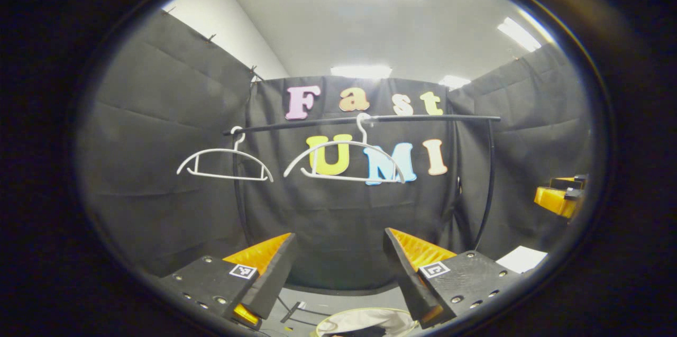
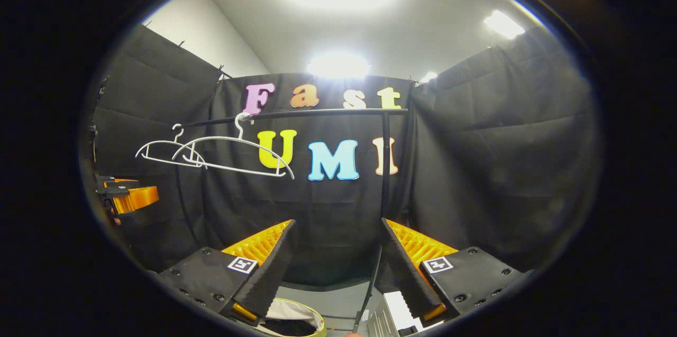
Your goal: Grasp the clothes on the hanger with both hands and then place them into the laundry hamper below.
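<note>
Two hangers (image 1: 225,162) (image 1: 346,160), one hamper (image 1: 365,321)

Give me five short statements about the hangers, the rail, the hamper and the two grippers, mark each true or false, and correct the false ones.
1. Two white hangers hang on the black rail. True.
2. A shirt hangs on the hanger nearer the rail's middle. False: both hangers are bare.
3. The left gripper is shut on a garment. False: its jaws stand open with nothing between them.
4. The right gripper is open. True.
5. The laundry hamper sits above the rail. False: its rim shows low down, below the grippers, with something dark inside it.
</note>
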